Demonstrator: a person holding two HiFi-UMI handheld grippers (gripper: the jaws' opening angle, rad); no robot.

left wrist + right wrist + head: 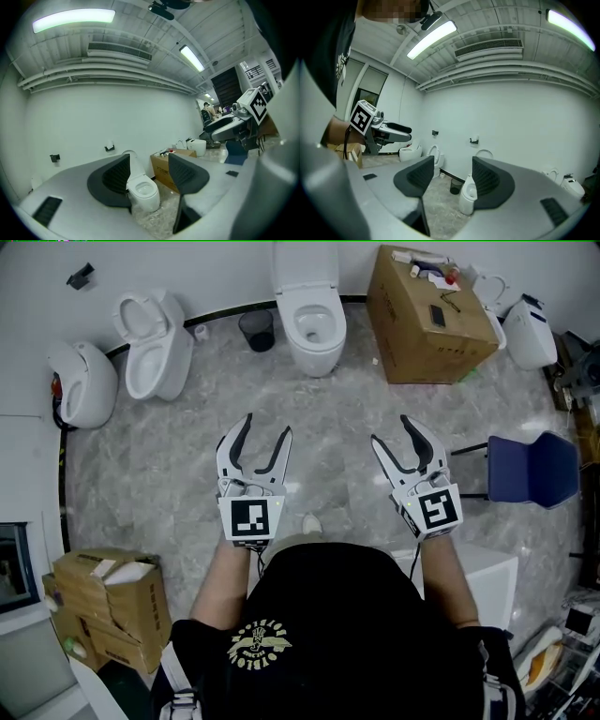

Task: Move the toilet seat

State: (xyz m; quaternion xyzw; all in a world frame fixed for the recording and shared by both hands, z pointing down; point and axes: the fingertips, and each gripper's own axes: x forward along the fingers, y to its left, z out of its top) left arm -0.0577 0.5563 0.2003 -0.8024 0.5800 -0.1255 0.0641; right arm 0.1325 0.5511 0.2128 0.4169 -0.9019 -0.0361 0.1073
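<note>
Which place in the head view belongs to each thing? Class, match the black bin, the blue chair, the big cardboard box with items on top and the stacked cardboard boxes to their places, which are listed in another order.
Things
1. black bin
2. blue chair
3. big cardboard box
4. stacked cardboard boxes

Places
A. lower left corner of the view
B. just right of the middle toilet
C. just left of the middle toilet
D. right edge of the floor

Pairs: 1-C, 2-D, 3-B, 4-A.
</note>
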